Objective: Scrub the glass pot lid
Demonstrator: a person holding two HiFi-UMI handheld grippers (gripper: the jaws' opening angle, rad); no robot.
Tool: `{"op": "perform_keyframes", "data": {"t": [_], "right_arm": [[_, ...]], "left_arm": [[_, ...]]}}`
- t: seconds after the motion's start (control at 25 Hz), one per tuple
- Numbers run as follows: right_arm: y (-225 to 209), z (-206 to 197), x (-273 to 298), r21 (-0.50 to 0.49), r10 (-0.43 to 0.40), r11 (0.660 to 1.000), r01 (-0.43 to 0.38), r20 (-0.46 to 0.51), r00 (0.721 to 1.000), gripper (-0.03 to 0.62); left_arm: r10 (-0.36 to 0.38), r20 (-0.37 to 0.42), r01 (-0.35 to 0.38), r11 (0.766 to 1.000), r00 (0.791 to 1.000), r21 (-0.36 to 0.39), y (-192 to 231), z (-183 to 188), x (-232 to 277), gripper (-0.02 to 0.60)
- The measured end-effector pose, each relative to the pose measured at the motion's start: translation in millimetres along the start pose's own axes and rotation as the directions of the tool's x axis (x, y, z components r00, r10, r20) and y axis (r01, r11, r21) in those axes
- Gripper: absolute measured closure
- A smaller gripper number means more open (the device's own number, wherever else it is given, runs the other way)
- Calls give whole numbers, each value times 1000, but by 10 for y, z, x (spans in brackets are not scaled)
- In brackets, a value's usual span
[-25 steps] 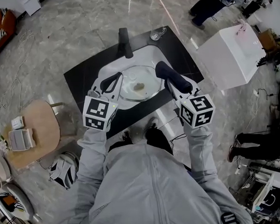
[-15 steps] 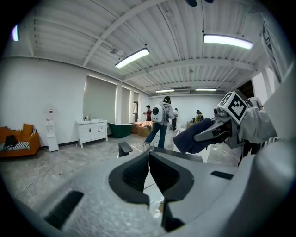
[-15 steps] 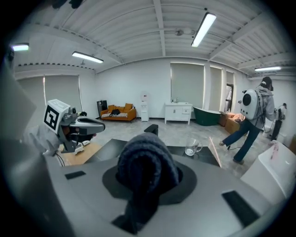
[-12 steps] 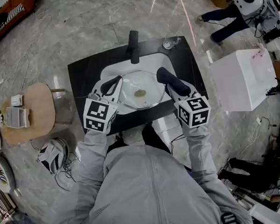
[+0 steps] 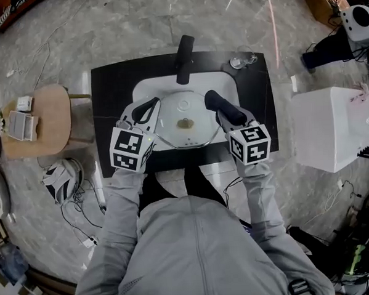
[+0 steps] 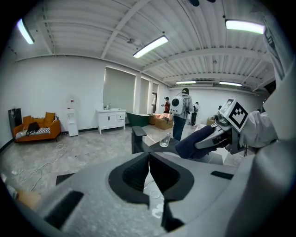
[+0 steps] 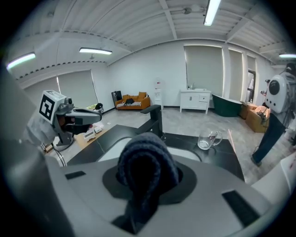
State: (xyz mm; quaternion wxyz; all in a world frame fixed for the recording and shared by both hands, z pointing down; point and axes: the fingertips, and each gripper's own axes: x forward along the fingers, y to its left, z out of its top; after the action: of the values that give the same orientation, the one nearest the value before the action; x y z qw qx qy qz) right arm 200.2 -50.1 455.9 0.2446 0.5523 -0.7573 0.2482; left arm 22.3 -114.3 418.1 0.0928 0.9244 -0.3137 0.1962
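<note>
The glass pot lid hangs over the white sink. It is hard to pick out because the basin shows straight through it. A brownish spot sits at its middle, and I can't tell whether that is the knob. The left gripper is clamped on the lid's left rim. In the left gripper view its jaws meet almost flat, with only faint glints of glass below them. The right gripper is at the sink's right side, its jaws pressed on a dark blue cloth that swallows the tips entirely. Whether the cloth touches the lid I can't make out. Behind the sink stands the black faucet. A glass mug sits on the black countertop, off the sink's far right corner.
</note>
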Motion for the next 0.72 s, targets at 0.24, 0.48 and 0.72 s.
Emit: {"op": "perform_keyframes", "data": {"t": [0.24,0.48,0.72], "right_arm": [[-77,-199,524,-47,73,996,-77,-79,994,512],[-69,-416,969,-58,143,986,-154,-155,977,513],[-138,-627,1338,-92,151,980,-177,-238,960,511]], "left_arm": [[88,-37,-88,996,995,-17,100,-206,139,554],[145,-88,-150,987,986,-53,124,-490,160,554],[190,-130,-202,976,973,-84,189,-701,176,554]]}}
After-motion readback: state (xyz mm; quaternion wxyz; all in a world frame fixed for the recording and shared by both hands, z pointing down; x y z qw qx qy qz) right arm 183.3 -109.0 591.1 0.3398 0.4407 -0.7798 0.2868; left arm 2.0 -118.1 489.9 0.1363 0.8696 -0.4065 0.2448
